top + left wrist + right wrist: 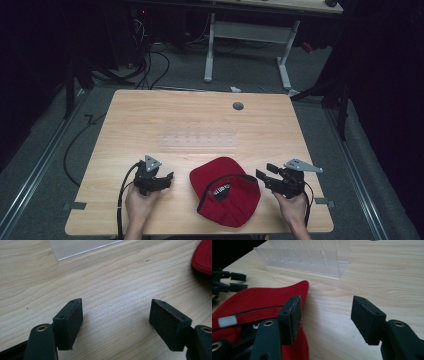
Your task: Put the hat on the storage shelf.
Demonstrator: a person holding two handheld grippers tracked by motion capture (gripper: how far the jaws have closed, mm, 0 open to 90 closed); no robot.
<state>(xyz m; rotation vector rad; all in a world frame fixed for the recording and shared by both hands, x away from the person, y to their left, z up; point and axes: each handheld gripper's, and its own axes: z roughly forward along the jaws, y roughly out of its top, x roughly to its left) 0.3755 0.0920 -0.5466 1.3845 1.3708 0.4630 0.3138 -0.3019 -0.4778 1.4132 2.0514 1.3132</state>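
Nearest: right gripper (325,315), jaws spread wide, nothing between, just beside red cap (227,192) lying upside down at table's (150,115) near edge. Left gripper (152,177) likewise open, empty, flanking opposite side, seemingly poised for two-sided grasp.

No readable text anywhere. The red cap (227,192) lies upside down on the bench (150,125); a black label (220,191) inside it carries small white and red print, too small and blurred to make out in the high view. In the right gripper view a white tab (227,321) sits on the cap's inner band, blank as far as can be told. No brand, number or sign can be read on the clear plastic rack (312,257).
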